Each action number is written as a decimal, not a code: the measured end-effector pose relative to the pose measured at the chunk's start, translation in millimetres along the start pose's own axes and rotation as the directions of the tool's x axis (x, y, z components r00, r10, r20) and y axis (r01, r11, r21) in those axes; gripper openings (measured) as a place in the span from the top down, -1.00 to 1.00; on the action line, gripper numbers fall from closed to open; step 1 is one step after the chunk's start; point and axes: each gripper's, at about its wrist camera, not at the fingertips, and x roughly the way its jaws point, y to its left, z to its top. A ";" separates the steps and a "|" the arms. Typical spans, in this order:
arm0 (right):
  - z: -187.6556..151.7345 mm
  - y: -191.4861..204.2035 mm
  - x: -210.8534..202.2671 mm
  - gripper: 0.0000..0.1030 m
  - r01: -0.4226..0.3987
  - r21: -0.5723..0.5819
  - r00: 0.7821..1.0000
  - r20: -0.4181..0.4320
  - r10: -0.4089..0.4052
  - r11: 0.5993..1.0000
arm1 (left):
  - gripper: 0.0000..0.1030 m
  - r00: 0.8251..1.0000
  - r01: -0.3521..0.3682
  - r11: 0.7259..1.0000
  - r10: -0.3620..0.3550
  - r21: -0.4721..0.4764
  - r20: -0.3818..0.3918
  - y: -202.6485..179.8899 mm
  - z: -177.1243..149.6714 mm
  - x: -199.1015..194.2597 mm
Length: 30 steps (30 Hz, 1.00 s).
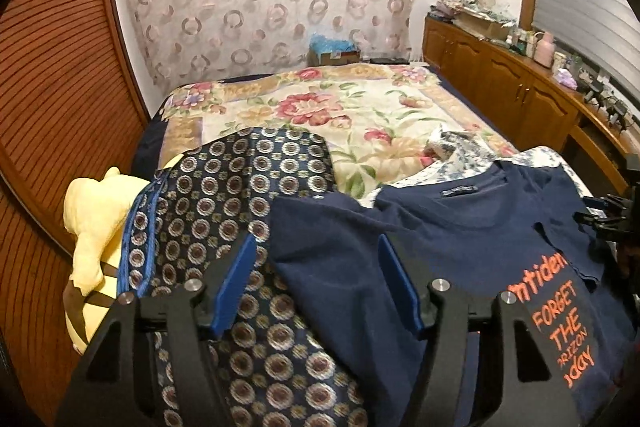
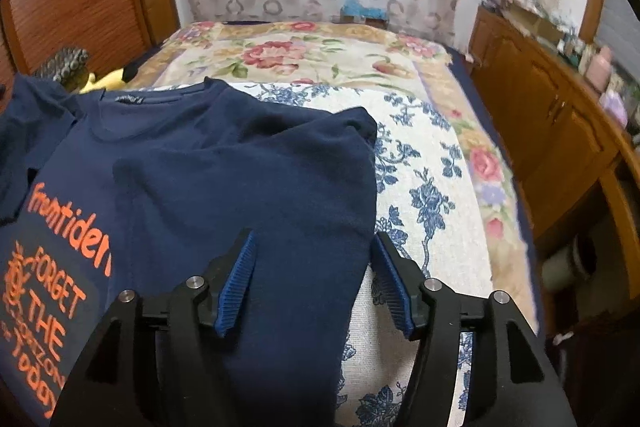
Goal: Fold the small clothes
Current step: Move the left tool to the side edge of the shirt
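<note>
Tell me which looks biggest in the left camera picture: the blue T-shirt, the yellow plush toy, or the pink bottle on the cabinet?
1. T-shirt: biggest.
2. Plush toy.
3. Pink bottle: smallest, but it stands far from the camera, so it looks smaller than it really is.

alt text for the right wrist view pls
A navy t-shirt with orange lettering lies on a blue floral cloth on a bed. The open right hand-held gripper hovers over the shirt's right edge, holding nothing.

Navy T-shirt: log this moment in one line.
navy T-shirt: side folded in | left gripper: open | right gripper: open, straddling shirt edge
</note>
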 end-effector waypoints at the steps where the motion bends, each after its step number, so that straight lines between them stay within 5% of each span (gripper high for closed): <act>1: -0.3 0.1 -0.1 -0.23 -0.002 0.001 1.000 0.000 0.002 1.000 | -0.23 1.000 -0.001 1.000 0.001 -0.002 -0.004 1.3 1.2 2.2; 4: -0.4 -1.8 -0.7 -0.24 0.004 -0.004 1.000 0.001 -0.004 1.000 | -0.18 1.000 -0.002 1.000 0.001 -0.008 -0.016 5.1 5.2 8.4; 8: -0.3 -0.5 -0.6 -0.26 0.001 -0.002 1.000 0.000 -0.001 1.000 | 0.18 0.999 0.010 1.000 -0.010 -0.013 -0.035 10.5 8.4 16.5; 30: 0.1 -0.4 -0.3 -0.28 0.002 -0.002 1.000 0.000 -0.002 1.000 | 0.31 0.997 0.045 0.999 -0.045 -0.008 -0.058 9.9 8.5 30.3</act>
